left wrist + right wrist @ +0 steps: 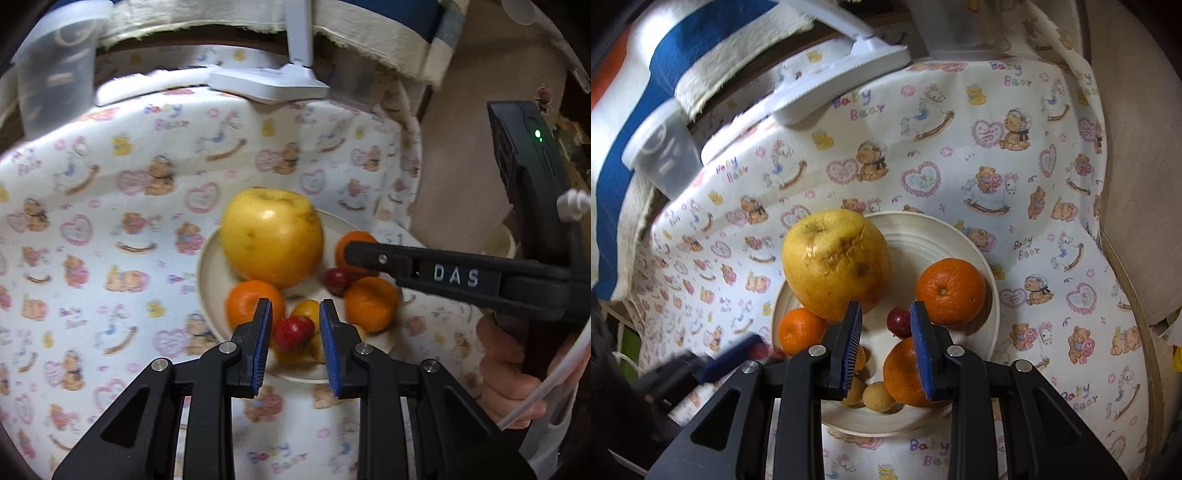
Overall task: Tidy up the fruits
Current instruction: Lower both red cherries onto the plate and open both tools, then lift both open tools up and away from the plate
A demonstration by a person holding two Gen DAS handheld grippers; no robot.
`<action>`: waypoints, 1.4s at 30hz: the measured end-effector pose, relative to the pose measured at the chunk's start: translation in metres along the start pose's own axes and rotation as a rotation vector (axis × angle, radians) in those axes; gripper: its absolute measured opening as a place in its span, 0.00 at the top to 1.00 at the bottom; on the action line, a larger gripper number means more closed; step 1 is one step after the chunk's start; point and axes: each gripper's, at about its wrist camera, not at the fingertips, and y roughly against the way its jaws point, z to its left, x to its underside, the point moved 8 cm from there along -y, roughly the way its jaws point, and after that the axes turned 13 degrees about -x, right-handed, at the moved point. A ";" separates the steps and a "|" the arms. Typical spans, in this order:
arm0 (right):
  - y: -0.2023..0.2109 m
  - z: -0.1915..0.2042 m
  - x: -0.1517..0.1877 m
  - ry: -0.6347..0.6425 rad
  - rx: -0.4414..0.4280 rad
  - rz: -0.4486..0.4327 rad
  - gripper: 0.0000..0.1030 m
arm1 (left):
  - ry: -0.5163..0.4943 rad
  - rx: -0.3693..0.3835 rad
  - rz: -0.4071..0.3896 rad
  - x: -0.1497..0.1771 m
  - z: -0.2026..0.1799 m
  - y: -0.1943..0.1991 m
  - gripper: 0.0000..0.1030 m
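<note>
A cream plate on the bear-print cloth holds a big yellow apple, three oranges, two small red fruits and small yellowish fruits. My left gripper is open over the plate's near side, with a red fruit between its fingers, not gripped. My right gripper is open above the plate's middle; it also shows in the left wrist view, reaching in from the right.
A clear plastic tub stands at the far left of the table. A white stand base sits at the back edge. A blue and cream towel lies behind. A tan round object is at right.
</note>
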 end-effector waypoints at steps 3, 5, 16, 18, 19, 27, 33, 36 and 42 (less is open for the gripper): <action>0.008 0.002 -0.004 0.015 0.013 -0.036 0.72 | -0.007 -0.023 -0.034 0.001 -0.004 -0.004 0.76; 0.011 0.002 -0.006 0.022 0.025 -0.047 0.72 | -0.016 -0.040 -0.061 0.001 -0.004 -0.004 0.74; 0.018 0.002 -0.009 0.004 0.015 -0.081 0.72 | -0.002 -0.100 -0.145 -0.010 0.008 0.010 0.44; 0.024 0.003 -0.011 0.013 0.031 -0.105 0.72 | -0.009 -0.134 -0.168 -0.012 0.011 0.016 0.37; 0.028 0.004 -0.013 0.018 0.038 -0.116 0.72 | -0.012 -0.147 -0.185 -0.014 0.013 0.021 0.36; 0.063 0.028 -0.022 0.092 0.044 -0.277 0.40 | -0.029 -0.323 -0.479 -0.026 0.043 0.111 0.06; 0.086 0.054 -0.020 0.179 0.056 -0.411 0.18 | 0.025 -0.356 -0.657 -0.024 0.061 0.174 0.00; 0.096 0.071 -0.008 0.247 0.045 -0.460 0.15 | -0.007 -0.385 -0.674 -0.020 0.069 0.180 0.00; 0.116 0.091 0.008 0.339 0.030 -0.607 0.00 | 0.056 -0.383 -0.692 -0.003 0.086 0.185 0.00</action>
